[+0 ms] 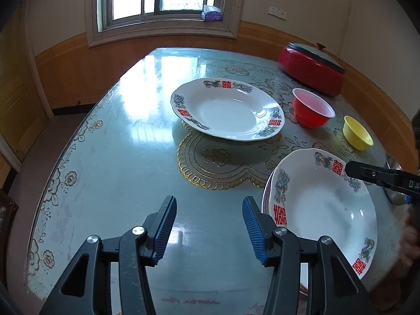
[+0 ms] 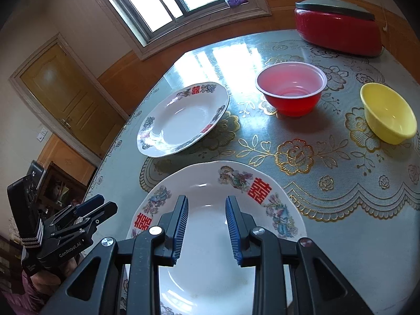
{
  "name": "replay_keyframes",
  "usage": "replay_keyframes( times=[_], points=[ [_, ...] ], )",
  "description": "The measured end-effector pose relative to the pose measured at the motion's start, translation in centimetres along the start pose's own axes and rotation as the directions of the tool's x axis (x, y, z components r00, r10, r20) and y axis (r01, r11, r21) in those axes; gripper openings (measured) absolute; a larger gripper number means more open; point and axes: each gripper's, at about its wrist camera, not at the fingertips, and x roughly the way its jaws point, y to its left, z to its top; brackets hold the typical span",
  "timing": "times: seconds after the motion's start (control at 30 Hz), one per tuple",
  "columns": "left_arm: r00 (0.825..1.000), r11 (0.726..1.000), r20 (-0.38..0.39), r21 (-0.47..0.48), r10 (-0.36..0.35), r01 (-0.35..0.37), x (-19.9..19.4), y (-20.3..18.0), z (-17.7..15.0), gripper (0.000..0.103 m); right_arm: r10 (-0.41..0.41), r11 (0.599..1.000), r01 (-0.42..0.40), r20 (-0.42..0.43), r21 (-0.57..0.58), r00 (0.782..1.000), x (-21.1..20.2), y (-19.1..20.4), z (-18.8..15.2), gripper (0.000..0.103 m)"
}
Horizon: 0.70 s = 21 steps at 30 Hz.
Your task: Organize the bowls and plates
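A white plate with red characters [image 1: 225,110] [image 2: 183,120] lies near the table's middle. A second like plate [image 1: 325,204] [image 2: 210,249] lies nearer, on top of another plate whose purple rim [image 1: 266,197] shows. A red bowl [image 1: 311,109] [image 2: 291,89] and a yellow bowl [image 1: 357,132] [image 2: 388,114] stand beyond. My left gripper [image 1: 208,231] is open and empty over bare table, left of the near plate. My right gripper [image 2: 207,225] is open above the near plate; it enters the left wrist view [image 1: 367,174] at the right.
A red lidded electric pot [image 1: 312,68] [image 2: 338,26] stands at the far right of the round table [image 1: 118,157]. A gold doily [image 1: 218,168] lies between the plates. A metal object [image 1: 393,181] lies right of the near plate. The left gripper shows at the right wrist view's left edge [image 2: 86,215].
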Motion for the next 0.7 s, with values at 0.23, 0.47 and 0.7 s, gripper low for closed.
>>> replay_keyframes(
  times=[0.23,0.47,0.7],
  points=[
    [0.999,0.998,-0.033,-0.053,-0.030,0.028,1.1,2.2,0.8,0.060,0.037,0.998,-0.036,-0.008,0.042,0.999,1.1,0.5,1.4,0.041],
    [0.997,0.988,-0.024,-0.136,-0.074,0.070,1.6,5.2,2.6,0.069,0.039,0.998,-0.039,0.000,0.057,0.999,2.3,1.1,3.4,0.043],
    [0.997,0.988,-0.007,-0.134,-0.078,0.077,2.5,6.4,4.8,0.067,0.063,0.992,-0.064,0.013,0.107,0.998,4.3,1.3,5.5,0.043]
  ],
)
